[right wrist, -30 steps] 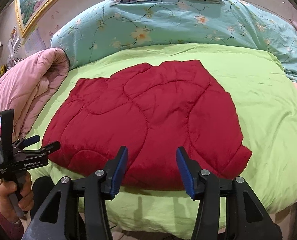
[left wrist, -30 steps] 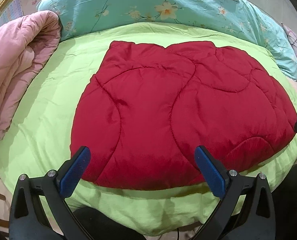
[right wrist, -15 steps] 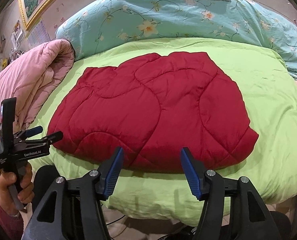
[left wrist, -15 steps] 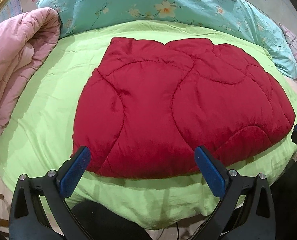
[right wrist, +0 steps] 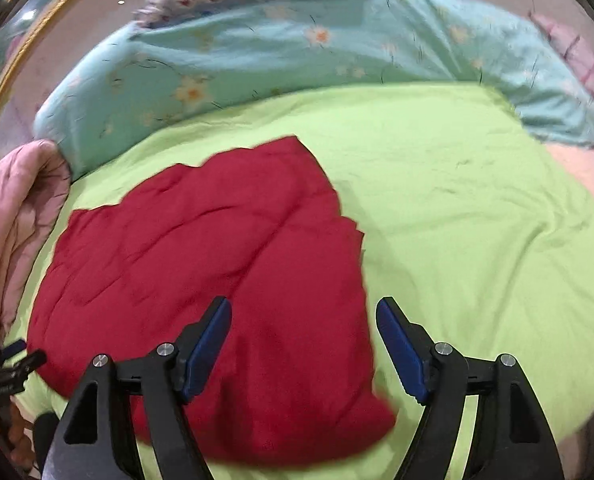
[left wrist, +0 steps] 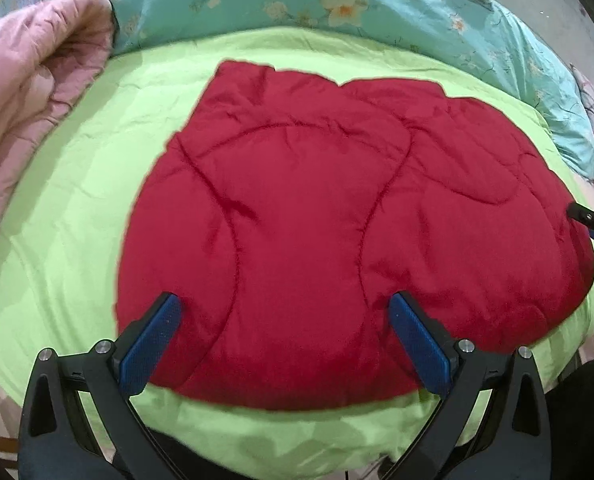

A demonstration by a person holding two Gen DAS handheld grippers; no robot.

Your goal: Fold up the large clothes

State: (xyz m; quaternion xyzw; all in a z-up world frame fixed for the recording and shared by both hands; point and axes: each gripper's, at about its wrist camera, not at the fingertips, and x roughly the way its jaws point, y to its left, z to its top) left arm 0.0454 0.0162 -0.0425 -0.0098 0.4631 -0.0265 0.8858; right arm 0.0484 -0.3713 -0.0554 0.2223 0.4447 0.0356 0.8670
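Red quilted garment [left wrist: 337, 232] flat on green bedding [left wrist: 69, 208], both hand-held grippers [left wrist: 285, 344] [right wrist: 303, 348] spread wide, empty.

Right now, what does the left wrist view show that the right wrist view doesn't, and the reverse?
Only the left wrist view shows the red quilted garment whole and sharp, stitch lines included, with the right tongs' tip at its right edge. Only the right wrist view shows the picture frame, the bare green sheet to the right, and the left tongs from outside. Both show the garment flat, the pink quilt, the teal floral bedding, and open, empty tongs.
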